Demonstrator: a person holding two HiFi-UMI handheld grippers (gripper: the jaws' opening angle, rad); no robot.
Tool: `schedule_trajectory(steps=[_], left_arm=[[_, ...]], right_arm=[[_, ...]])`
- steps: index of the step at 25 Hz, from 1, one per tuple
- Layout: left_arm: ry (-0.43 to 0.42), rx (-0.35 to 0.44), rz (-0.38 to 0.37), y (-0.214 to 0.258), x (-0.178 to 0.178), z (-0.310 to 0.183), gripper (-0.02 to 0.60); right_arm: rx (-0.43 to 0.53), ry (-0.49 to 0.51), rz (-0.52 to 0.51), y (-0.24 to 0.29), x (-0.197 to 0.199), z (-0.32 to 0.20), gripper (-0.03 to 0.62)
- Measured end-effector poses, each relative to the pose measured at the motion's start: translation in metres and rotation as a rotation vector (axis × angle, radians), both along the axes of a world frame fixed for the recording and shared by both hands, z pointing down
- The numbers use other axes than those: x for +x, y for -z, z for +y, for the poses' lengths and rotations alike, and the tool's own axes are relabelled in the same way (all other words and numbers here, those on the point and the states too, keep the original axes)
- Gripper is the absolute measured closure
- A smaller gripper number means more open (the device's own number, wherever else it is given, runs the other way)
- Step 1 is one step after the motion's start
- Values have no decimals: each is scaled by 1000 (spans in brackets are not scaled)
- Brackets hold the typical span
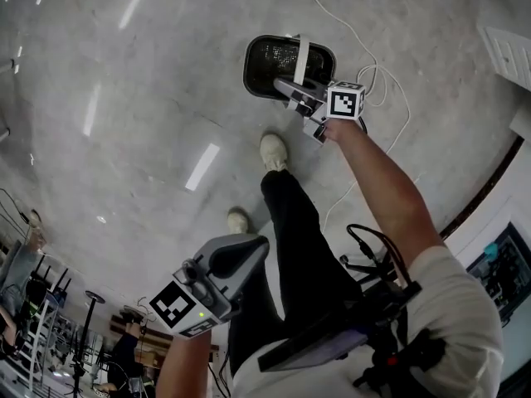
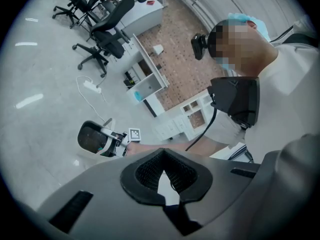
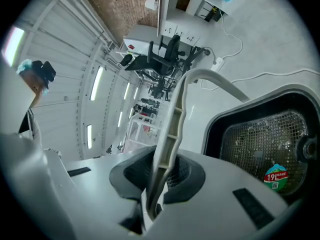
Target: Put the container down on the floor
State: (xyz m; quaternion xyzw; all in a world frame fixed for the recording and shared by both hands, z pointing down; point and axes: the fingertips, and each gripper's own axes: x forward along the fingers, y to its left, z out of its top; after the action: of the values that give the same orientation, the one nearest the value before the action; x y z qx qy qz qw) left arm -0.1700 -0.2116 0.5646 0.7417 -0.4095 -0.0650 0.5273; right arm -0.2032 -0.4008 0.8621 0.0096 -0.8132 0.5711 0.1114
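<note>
The container (image 1: 274,60) is a light grey bucket with a dark mesh basket inside and a white bail handle (image 1: 301,56). In the head view it is ahead of the person's feet, low over the grey floor; whether it touches the floor I cannot tell. My right gripper (image 1: 300,89) is shut on that handle at arm's length. In the right gripper view the handle (image 3: 172,129) runs up from between the pads of the right gripper (image 3: 159,184), with the container (image 3: 260,134) to the right. My left gripper (image 1: 245,251) hangs by the person's hip, shut and holding nothing, also seen as the left gripper (image 2: 165,171).
The person's two white shoes (image 1: 274,152) (image 1: 239,220) stand just behind the container. A white cable (image 1: 373,56) loops on the floor to its right, running to a power strip (image 2: 92,85). Office chairs (image 2: 100,44) and white shelving (image 2: 150,79) stand farther off.
</note>
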Motion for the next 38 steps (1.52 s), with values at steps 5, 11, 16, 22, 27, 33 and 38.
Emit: schedule_trajectory(steps=[5, 11, 16, 22, 27, 33, 38], left_arm=[[-6, -2, 32, -11, 3, -4, 572], [-14, 9, 40, -11, 1, -9, 572], [-14, 9, 44, -13, 2, -8, 572], [-17, 12, 58, -12, 3, -8, 572], [-15, 15, 61, -12, 4, -11, 572], [-23, 14, 69, -11, 9, -11, 572], [-29, 16, 72, -11, 6, -12, 572]], right_arm=[[16, 26, -25, -2, -1, 4, 568], [10, 19, -32, -5, 2, 6, 568], [-7, 30, -44, -6, 2, 7, 568], [-32, 3, -45, -7, 4, 6, 559], [-44, 22, -42, -7, 6, 8, 470], [-47, 23, -32, -5, 13, 9, 433], [-64, 11, -33, -6, 20, 9, 413]])
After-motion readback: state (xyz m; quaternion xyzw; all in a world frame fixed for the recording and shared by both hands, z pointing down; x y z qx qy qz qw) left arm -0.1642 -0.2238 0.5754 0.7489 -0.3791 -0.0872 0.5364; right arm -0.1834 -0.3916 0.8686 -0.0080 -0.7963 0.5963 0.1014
